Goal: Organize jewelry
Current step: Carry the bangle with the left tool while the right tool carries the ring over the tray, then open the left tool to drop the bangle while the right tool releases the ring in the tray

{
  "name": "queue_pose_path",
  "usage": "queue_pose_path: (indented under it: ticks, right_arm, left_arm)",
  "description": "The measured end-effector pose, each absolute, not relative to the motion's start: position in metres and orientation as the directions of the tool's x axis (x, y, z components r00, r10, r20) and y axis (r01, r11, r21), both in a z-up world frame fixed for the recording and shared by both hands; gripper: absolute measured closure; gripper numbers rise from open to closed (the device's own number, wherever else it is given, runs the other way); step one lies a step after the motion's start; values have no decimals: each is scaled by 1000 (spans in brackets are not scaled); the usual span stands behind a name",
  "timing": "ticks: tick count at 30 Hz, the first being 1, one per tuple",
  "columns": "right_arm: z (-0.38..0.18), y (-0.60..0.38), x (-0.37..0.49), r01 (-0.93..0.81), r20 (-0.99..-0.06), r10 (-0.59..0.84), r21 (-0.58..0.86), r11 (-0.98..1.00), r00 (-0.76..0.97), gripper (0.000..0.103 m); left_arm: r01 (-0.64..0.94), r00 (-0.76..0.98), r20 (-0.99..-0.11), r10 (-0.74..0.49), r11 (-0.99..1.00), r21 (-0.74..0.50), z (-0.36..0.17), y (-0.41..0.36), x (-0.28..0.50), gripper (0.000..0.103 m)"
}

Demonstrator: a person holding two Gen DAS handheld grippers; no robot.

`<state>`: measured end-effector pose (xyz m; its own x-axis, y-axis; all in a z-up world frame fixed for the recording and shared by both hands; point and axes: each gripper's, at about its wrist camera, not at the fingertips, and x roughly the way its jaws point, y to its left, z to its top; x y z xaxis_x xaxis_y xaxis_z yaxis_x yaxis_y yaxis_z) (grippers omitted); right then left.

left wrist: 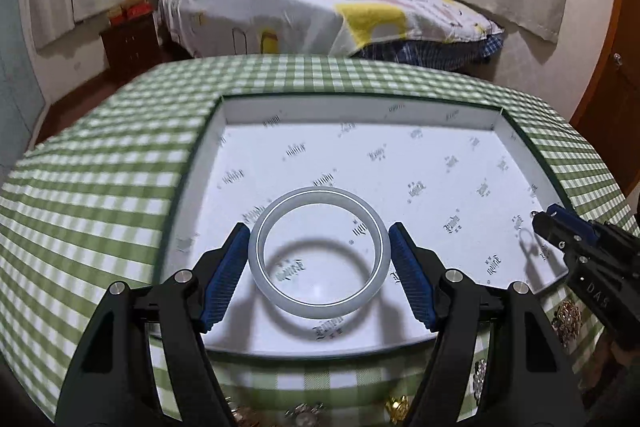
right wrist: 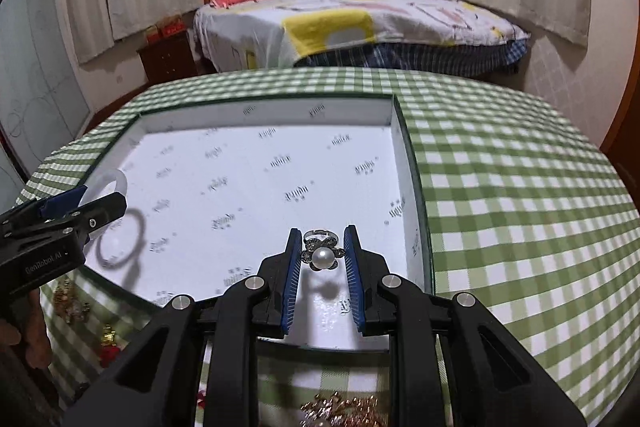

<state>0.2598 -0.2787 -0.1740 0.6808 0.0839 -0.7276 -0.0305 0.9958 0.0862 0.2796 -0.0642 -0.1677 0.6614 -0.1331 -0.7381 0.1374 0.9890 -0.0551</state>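
The left gripper (left wrist: 318,259) clamps a pale bangle (left wrist: 319,250); the right gripper (right wrist: 322,259) pinches a pearl ring (right wrist: 322,255). Both hang above the white tray (left wrist: 400,155), so a loosened grip could let the smooth bangle slip out.

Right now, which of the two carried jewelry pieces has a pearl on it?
The ring in the right gripper: small, with a flower setting around the pearl. The left gripper holds a plain pale bangle.

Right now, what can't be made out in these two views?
- Loose jewelry on the tablecloth: left view, blurred, cut off behind the left claw holding the bangle.
- Gold piece: right view, cropped by the bottom edge.
- Box lettering: blurred, unreadable.
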Motion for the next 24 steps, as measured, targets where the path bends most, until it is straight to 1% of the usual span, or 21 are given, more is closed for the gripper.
queue_pose_path:
  ticks: [6, 11, 20, 22, 23, 24]
  right_arm:
    - [-178, -278, 268, -38, -751, 84, 79, 996, 655, 80]
    - [-179, -275, 272, -44, -758, 68, 52, 998, 649, 80]
    - [-181, -272, 275, -41, -764, 50, 31, 999, 643, 80]
    - [-182, -271, 276, -43, -768, 47, 25, 999, 638, 73]
    - [-182, -271, 277, -43, -772, 49, 29, 999, 634, 64]
    - [-182, -271, 276, -44, -769, 50, 29, 999, 637, 60]
  left_arm:
    - [167, 637, -758, -143, 985, -46, -179, -77, 285, 34]
    - [175, 613, -773, -163, 982, -68, -186, -84, 289, 34]
    - [196, 599, -784, -163, 979, -54, -191, -93, 290, 34]
    - [198, 598, -785, -160, 979, -49, -190, -94, 290, 34]
    - [199, 598, -785, -161, 979, -49, -190, -95, 290, 34]
    - [200, 598, -786, -161, 979, -49, -190, -95, 290, 33]
